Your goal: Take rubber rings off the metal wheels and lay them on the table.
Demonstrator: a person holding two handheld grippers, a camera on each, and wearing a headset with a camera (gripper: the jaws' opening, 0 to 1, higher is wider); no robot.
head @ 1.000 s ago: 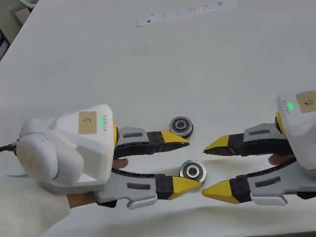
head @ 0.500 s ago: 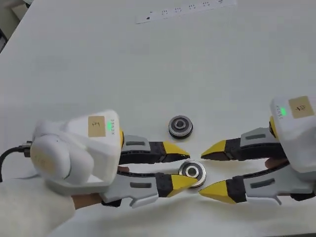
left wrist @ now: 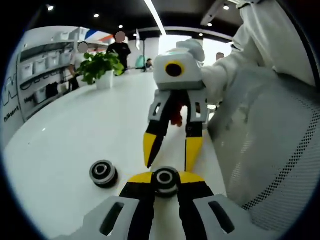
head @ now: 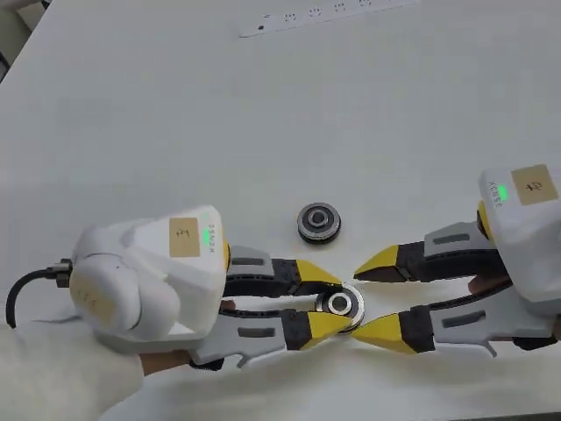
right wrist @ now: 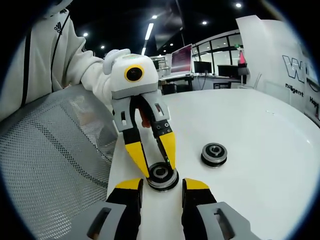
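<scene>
The left gripper (head: pixel 337 301) was clamped on a metal wheel (left wrist: pixel 165 181) that lay flat on the white table (head: pixel 175 114), black rubber ring on its rim. The right gripper (head: pixel 365 298) faced it with jaws apart, tips just beside that wheel. A second wheel (head: pixel 318 222) lay near, beyond them.

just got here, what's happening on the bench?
A person works two handheld grippers over a white table. The left claw looks clamped on the near black-ringed metal wheel; the right claw, open, faces it from the opposite side. A second ringed wheel lies apart. No ring is off yet.
</scene>
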